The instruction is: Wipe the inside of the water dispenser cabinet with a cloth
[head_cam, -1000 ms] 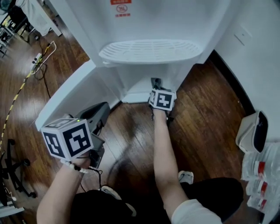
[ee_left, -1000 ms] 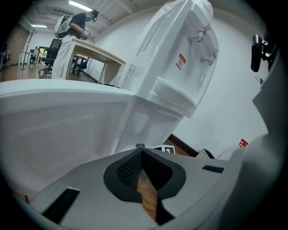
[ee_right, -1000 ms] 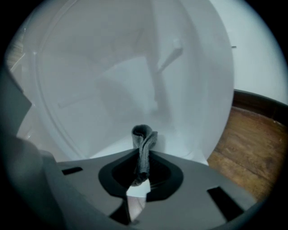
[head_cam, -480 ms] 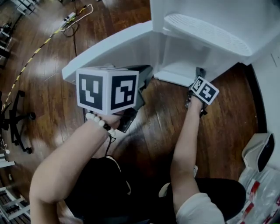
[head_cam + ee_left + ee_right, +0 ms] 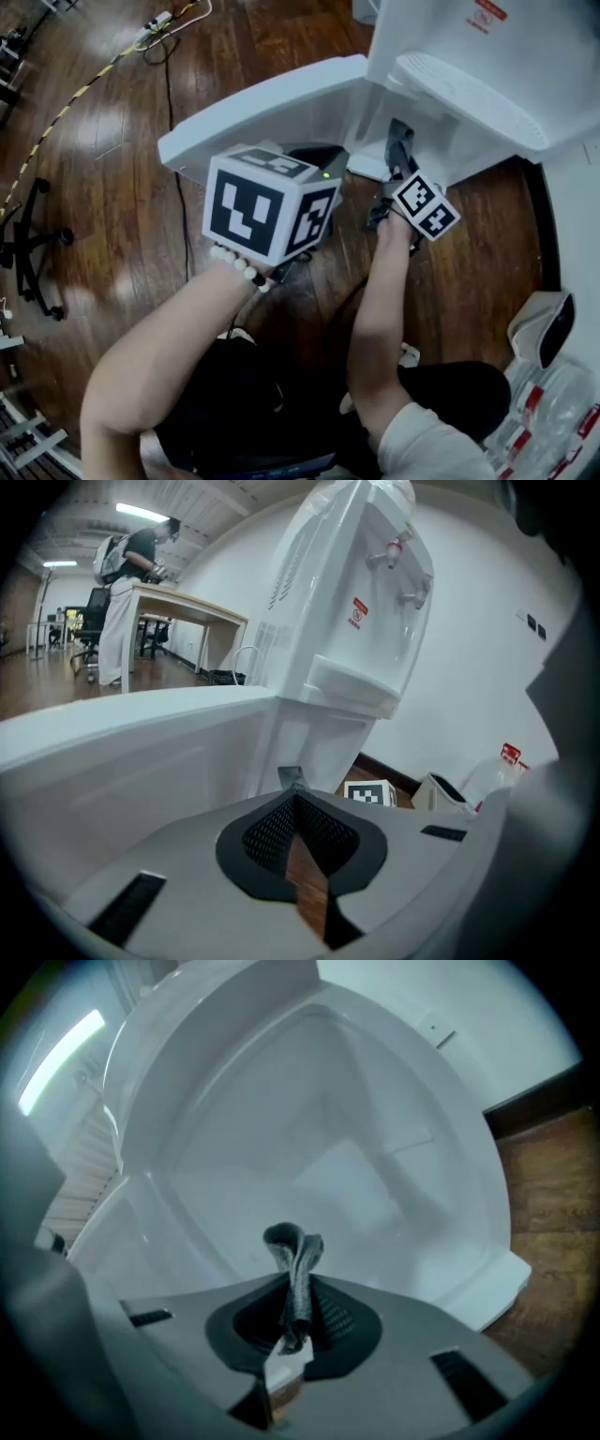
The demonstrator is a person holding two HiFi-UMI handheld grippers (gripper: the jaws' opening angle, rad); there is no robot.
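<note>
- Right gripper clamps a grey cloth, pointed into the open cabinet.
- Left gripper has its jaws closed with nothing between them, just beside the cabinet door.

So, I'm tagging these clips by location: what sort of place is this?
Probably an office or open workspace: a freestanding water dispenser, a desk with a person at it further back, and a wheeled office chair on the wooden floor.
</note>
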